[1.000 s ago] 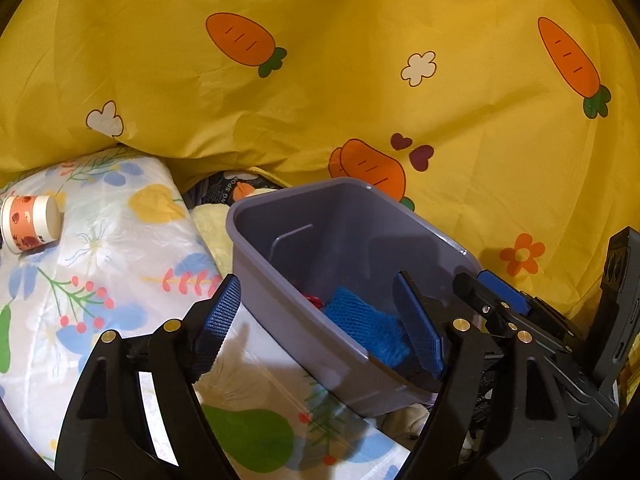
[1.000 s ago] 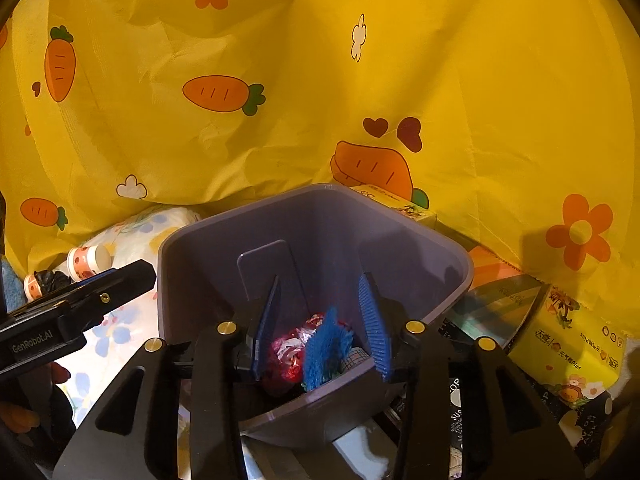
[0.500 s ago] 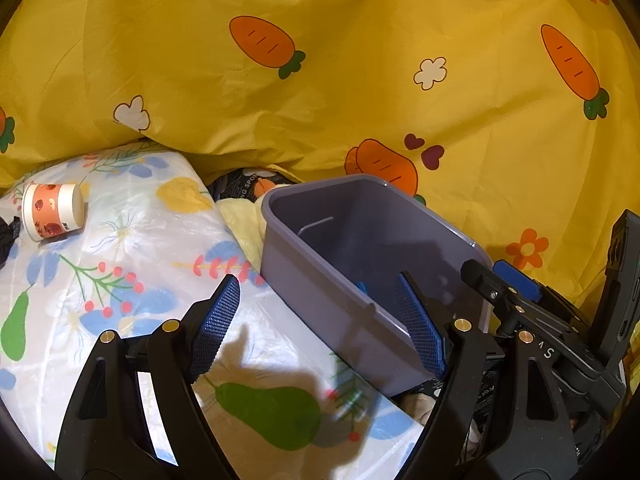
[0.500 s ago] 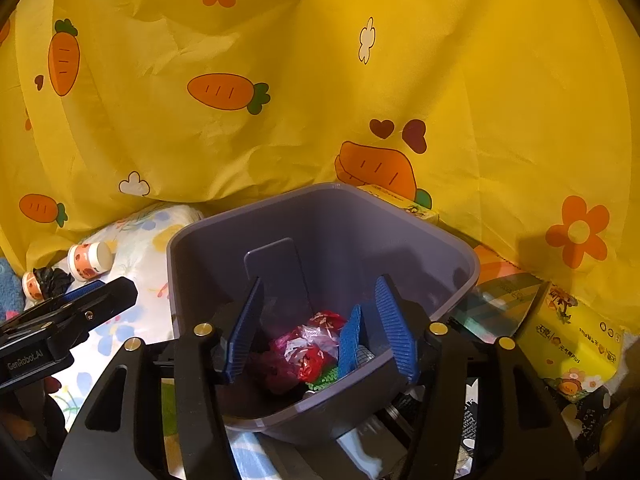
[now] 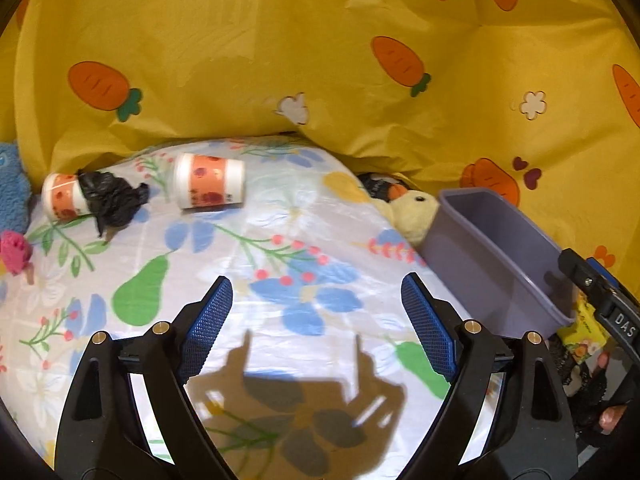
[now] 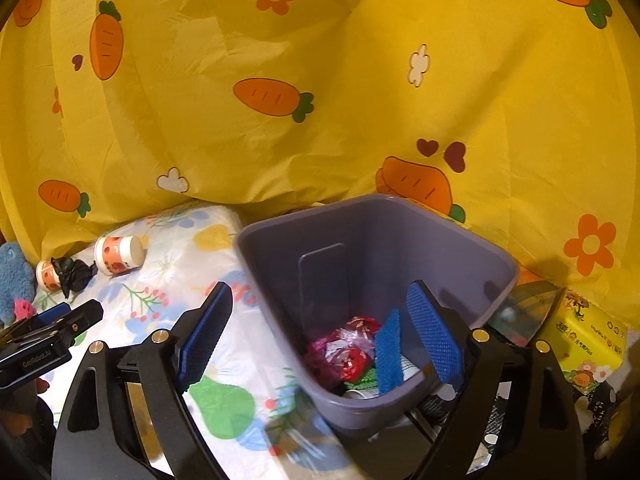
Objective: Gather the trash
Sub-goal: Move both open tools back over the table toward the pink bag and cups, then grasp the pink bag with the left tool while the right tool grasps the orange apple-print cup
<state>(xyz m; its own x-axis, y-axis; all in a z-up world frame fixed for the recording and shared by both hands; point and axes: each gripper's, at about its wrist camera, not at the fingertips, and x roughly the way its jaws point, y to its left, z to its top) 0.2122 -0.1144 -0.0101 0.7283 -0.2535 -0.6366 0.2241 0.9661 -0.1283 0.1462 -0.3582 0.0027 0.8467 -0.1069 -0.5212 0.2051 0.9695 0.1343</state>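
Partly done: the purple bin (image 6: pixel 400 264) already holds red wrappers (image 6: pixel 348 350), a blue mesh piece (image 6: pixel 389 354) & a cup. Both cups (image 5: pixel 210 188) (image 5: pixel 64 202) & the black bag scrap (image 5: pixel 112 200) lie on the floral sheet (image 5: pixel 280 280). Right gripper (image 6: pixel 320 336) jaws have just been opening, wide w/ nothing gripped; left gripper (image 5: pixel 318 328) jaws likewise, wide & empty over the sheet.

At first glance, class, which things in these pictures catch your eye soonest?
The yellow carrot-print cloth fills the background. In front of it, right of centre, stands a purple bin holding a red wrapper and a blue mesh piece. Far left, two orange-printed paper cups lie on the floral sheet.
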